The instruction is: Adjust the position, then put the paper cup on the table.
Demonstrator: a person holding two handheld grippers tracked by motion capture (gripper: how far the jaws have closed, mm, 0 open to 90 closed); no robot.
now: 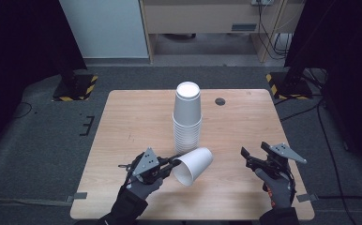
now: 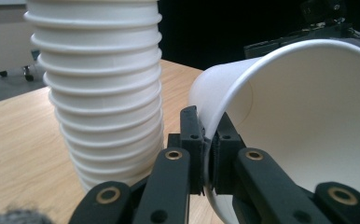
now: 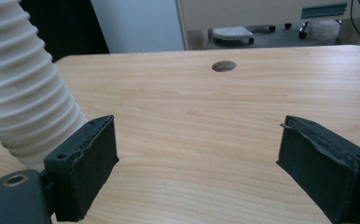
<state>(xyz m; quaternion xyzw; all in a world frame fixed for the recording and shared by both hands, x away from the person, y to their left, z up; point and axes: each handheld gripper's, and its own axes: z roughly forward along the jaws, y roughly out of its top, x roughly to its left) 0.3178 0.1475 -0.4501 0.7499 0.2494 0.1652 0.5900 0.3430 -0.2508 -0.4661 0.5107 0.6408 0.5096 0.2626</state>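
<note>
One cup in my grip beside the stack, the other hand free.

My left hand-held gripper is clamped on the rim of a tipped paper cup, just beside the cup stack on the tabletop. Next, I judge, comes carrying it clear and setting it down. My right hand-held gripper waits wide open and empty, well apart.

One stack of cups stands upside down mid-desk; roughly ten rims show. One single cup lies just before the stack, and two tools flank it.
</note>
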